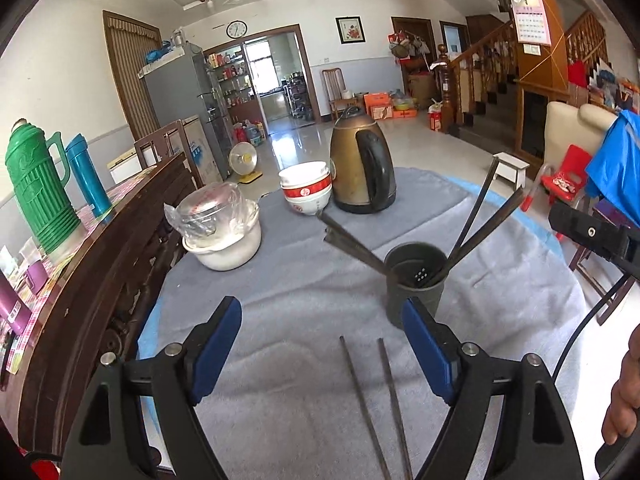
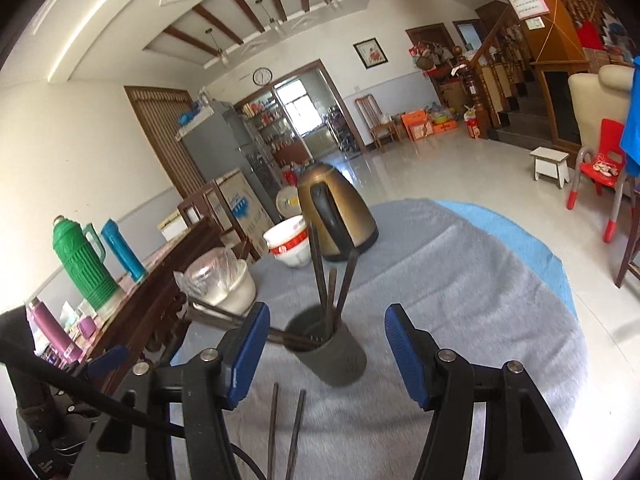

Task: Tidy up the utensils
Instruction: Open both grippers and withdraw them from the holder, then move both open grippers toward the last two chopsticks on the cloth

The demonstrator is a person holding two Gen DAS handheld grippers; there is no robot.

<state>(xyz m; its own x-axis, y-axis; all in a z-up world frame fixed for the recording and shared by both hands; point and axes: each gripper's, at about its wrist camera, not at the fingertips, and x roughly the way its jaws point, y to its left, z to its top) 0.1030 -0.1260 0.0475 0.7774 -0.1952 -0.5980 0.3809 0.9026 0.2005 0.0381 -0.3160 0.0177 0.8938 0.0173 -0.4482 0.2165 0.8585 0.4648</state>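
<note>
A dark grey utensil cup point(image 1: 414, 286) stands on the grey cloth and holds several dark chopsticks point(image 1: 478, 216) that lean outward. It also shows in the right wrist view point(image 2: 328, 350) with the chopsticks point(image 2: 320, 268) sticking up. Two loose chopsticks point(image 1: 376, 404) lie on the cloth in front of the cup, and show in the right wrist view point(image 2: 286, 432). My left gripper point(image 1: 322, 318) is open and empty above the loose pair. My right gripper point(image 2: 324, 328) is open and empty, its fingers either side of the cup.
A brass kettle point(image 1: 362, 164), stacked red-and-white bowls point(image 1: 306, 188) and a white pot with a bagged lid point(image 1: 222, 228) stand at the back of the cloth-covered table point(image 1: 280, 280). A dark wooden bench point(image 1: 100, 280) with green point(image 1: 36, 188) and blue point(image 1: 86, 176) flasks lies left.
</note>
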